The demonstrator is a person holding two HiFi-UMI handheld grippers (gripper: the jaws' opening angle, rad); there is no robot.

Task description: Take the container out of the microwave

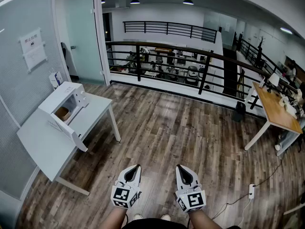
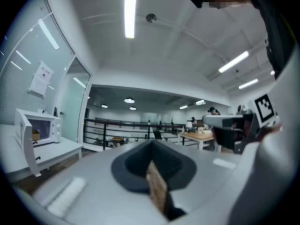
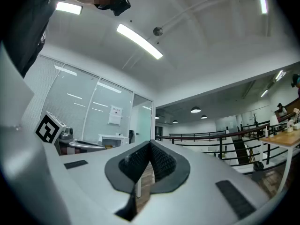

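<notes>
Container (image 1: pixel 62 112): sitting, in the head view, inside the open microwave (image 1: pixel 59 97) at the far end of the white table (image 1: pixel 95 113), well apart from both tools. Hanging low, left gripper (image 1: pixel 135 171) and right gripper (image 1: pixel 181 171) alike, both pressed closed on nothing. Needing first to walk up to the table's long front edge, squaring to the cavity and keeping clear of the swung-out door (image 1: pixel 66 131).

Looking along the left gripper (image 2: pixel 151 143) in its own view: jaws meeting, nothing between, microwave (image 2: pixel 44 128) far off left. Probably worth spreading the jaws before reaching in.

Showing the same in the right gripper view: right gripper (image 3: pixel 151 143) closed, empty. Likely safest taking the container by its rim and drawing it out level.
</notes>
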